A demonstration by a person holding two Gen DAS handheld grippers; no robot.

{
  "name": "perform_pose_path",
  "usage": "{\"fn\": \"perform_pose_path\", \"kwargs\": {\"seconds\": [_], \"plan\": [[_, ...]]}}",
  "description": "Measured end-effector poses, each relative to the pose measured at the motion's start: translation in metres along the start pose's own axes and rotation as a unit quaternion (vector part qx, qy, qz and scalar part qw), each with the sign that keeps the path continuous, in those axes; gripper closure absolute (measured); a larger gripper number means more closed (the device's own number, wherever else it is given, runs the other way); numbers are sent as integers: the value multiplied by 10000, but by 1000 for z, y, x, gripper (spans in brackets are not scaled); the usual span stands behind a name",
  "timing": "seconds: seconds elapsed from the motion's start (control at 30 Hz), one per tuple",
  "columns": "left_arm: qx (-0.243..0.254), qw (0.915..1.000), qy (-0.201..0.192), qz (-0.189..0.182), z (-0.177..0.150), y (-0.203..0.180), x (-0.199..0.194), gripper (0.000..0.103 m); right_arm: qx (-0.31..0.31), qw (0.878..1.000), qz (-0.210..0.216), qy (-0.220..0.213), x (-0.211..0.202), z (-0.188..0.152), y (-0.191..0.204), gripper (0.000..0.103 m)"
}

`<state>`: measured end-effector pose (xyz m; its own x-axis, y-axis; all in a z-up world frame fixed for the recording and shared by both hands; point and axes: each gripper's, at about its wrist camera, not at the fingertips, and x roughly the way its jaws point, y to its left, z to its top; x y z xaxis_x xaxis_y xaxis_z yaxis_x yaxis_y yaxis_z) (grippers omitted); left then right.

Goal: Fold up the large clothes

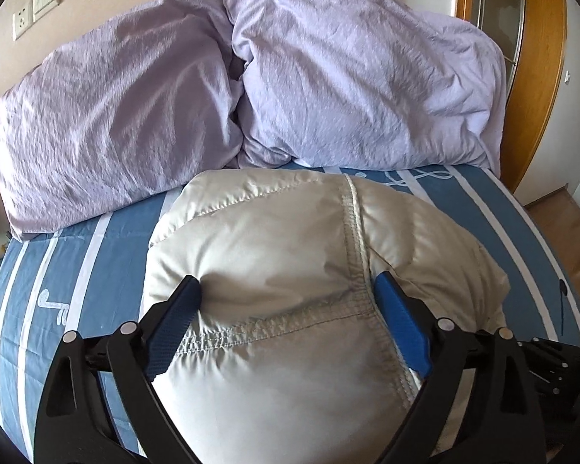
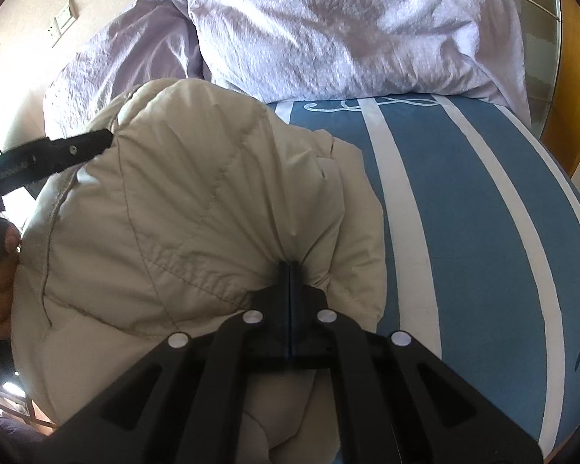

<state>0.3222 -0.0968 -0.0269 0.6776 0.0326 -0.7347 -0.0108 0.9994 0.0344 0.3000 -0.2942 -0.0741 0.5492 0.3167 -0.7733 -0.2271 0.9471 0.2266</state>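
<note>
On the bed [image 1: 502, 208], left tool [image 1: 288, 290] spread around jacket [image 1: 274, 239]; right tool [image 2: 290, 270] pinching it.

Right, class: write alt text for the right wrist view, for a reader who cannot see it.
The right gripper, jaws shut, pinches a fold of a puffy beige jacket lying on a blue bedsheet with white stripes. Crumpled lilac bedding is piled behind, and the left gripper touches the jacket's far left edge.

Both wrist views close, sharing jacket [image 1: 282, 270], pillows [image 2: 328, 31].
</note>
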Motion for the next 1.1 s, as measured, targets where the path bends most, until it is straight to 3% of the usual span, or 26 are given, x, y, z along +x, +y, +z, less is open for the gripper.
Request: {"fn": "perform_pose_path", "kwargs": {"seconds": [0.77, 0.83, 0.9, 1.03, 1.1], "plan": [[79, 9998, -31, 200, -14, 0, 40, 3, 266, 9995, -87, -119, -10, 3, 0, 99], [90, 9997, -30, 220, -15, 0, 40, 3, 350, 9993, -37, -90, -17, 8, -4, 93], [97, 9997, -31, 240, -15, -1, 41, 3, 432, 9989, -145, -134, -29, 15, -7, 53], [100, 9996, -33, 265, -14, -2, 41, 3, 485, 9981, -83, -384, -49, 31, -11, 50], [99, 9996, -40, 278, -14, -2, 41, 3, 452, 9980, -42, -438, -51, 40, -8, 54]]}}
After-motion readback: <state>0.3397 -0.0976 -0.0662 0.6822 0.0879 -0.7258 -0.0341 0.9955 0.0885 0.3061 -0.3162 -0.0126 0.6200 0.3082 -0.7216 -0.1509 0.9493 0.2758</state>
